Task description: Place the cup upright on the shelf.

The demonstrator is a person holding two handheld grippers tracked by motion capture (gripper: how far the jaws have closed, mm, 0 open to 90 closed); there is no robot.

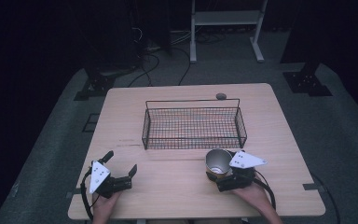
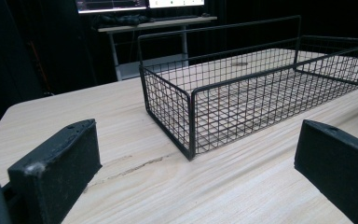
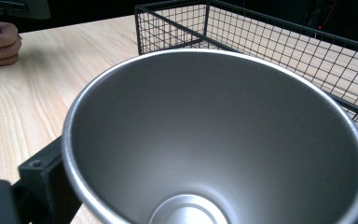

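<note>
Clamping the metal cup (image 1: 218, 161) between its jaws, the right gripper (image 1: 223, 179) was held at the wire basket's (image 1: 193, 140) six o'clock edge; the left gripper (image 1: 121, 169) was kept spread, well apart.

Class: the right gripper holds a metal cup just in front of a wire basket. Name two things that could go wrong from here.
1. The smooth, tapered silver metal cup might slip from the right gripper, whose jaws clamp its sides.
2. The cup sits close to the black wire basket; lifted too low, it could catch the near rim and shove the basket.
</note>
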